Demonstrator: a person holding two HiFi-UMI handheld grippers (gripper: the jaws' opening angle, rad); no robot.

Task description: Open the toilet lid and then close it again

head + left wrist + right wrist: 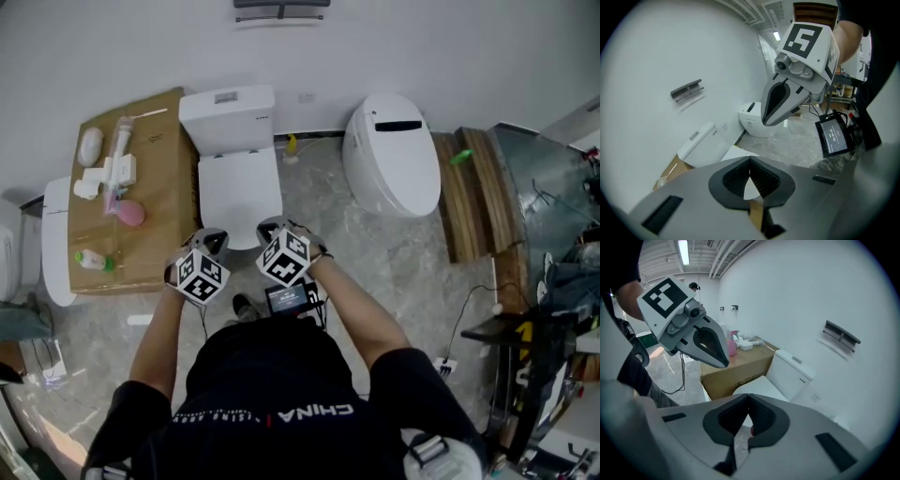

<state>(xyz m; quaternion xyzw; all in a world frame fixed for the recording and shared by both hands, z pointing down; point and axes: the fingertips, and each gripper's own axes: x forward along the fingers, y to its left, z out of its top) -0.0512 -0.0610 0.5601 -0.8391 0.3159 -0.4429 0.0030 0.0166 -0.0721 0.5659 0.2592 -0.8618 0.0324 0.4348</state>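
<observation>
A white toilet stands against the wall with its lid (240, 190) down over the bowl, below the tank (228, 116). Both grippers hang side by side just over the lid's front edge, pointing down at it. My left gripper (214, 237) is shut with nothing between its pads, and so is my right gripper (271, 226). In the left gripper view the shut jaws (750, 161) cover most of the lid (734, 151), and the right gripper (780, 101) hangs beyond. In the right gripper view the shut jaws (747, 399) sit before the lid (759, 386). Whether either tip touches the lid is hidden.
A cardboard box (159, 211) with a pink ball, bottles and small white items stands left of the toilet. A second, rounded white toilet (392, 155) stands to the right, with wooden planks (473, 192) beyond it. A small screen (286, 298) hangs at the person's waist.
</observation>
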